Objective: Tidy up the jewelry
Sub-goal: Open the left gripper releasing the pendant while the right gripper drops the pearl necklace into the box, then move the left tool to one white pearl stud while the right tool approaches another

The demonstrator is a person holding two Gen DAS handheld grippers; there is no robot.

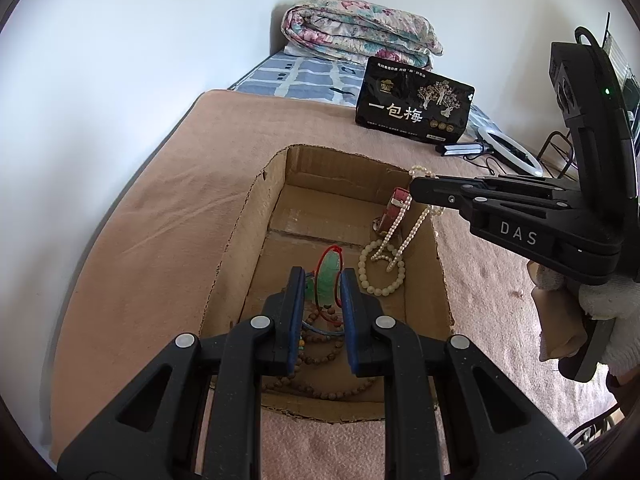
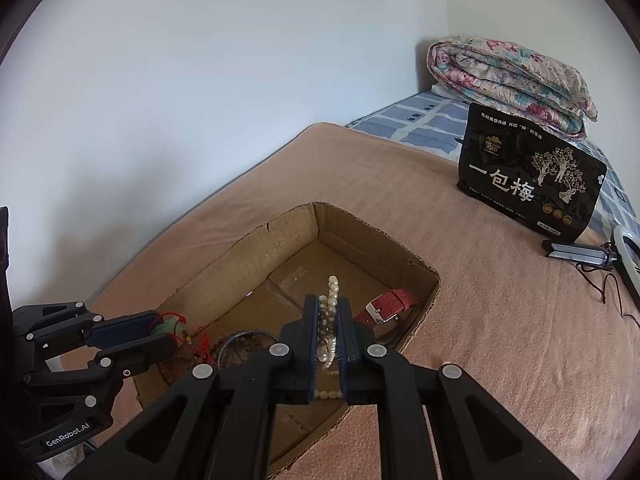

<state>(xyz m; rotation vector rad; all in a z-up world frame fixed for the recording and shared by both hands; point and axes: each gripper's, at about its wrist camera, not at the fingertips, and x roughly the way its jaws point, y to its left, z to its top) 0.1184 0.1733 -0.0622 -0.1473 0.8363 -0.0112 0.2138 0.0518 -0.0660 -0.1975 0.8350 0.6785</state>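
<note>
An open cardboard box [image 1: 280,184] sits on a tan blanket [image 1: 140,220] spread over a bed, and both grippers reach over it. The left gripper [image 1: 320,280], above the box's near end, is closed narrowly on a green pendant [image 1: 330,276] with a red cord; in the right wrist view the pendant [image 2: 170,326] shows pinched at that gripper's tips, the cord trailing down into the box. Beneath it on the box floor lie brown bead strings [image 1: 320,356] and a thin blue cord. The right gripper [image 1: 416,190], coming in over the box's right wall, is clamped tight on a pearl necklace [image 1: 404,224]; its strands hang from the tips down inside the box, the lower end resting on the floor within a pale bead bracelet [image 1: 382,268] that lies flat there. In the right wrist view the pearls [image 2: 330,332] run up between the two pads and stick out above them. A red watch strap [image 2: 390,306] with a metal buckle leans against the box's right wall, towards its far end. Beyond the box, on the blanket, stands a black packet [image 1: 414,100] with gold lettering; just right of it lies a ring light [image 1: 516,152] on a folded stand. A folded floral quilt [image 1: 356,28] rests further behind the packet, against the wall. A white-gloved hand [image 1: 604,300] holds the right gripper's handle.
</note>
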